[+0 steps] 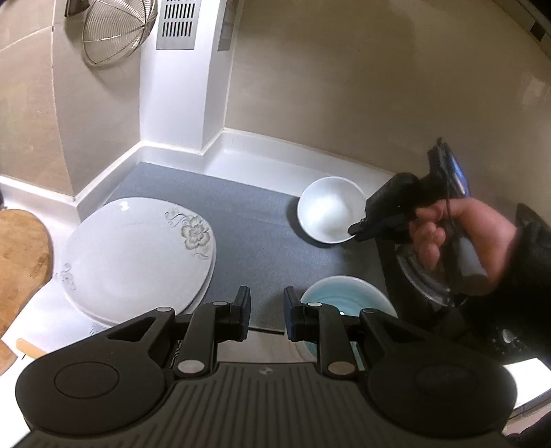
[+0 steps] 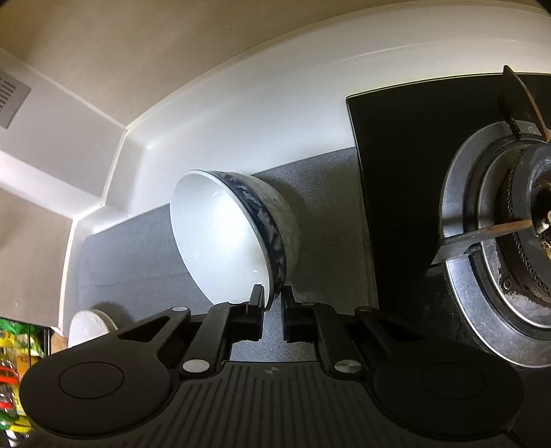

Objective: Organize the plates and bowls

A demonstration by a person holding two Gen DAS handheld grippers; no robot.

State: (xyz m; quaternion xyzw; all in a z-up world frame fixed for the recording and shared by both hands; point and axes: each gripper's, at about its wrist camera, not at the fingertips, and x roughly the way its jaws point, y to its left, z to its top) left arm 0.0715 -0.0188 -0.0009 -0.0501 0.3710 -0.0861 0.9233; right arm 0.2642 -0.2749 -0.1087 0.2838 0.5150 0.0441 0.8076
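A white bowl with a dark blue mottled outside [image 2: 224,237] lies on the grey mat [image 2: 137,255]. My right gripper [image 2: 273,299] is shut on its near rim, one finger inside and one outside. The left wrist view shows that bowl [image 1: 327,210] with the right gripper [image 1: 358,229] at its right edge. My left gripper [image 1: 267,303] is open and empty, above the mat [image 1: 255,234] between a stack of white flowered plates [image 1: 137,255] on the left and a light blue bowl [image 1: 344,296] on the right.
A gas stove with a burner [image 2: 509,234] lies right of the mat. A wooden board [image 1: 20,262] sits at the far left. White counter backsplash and a corner wall bound the mat behind. A wire strainer [image 1: 117,31] hangs on the wall.
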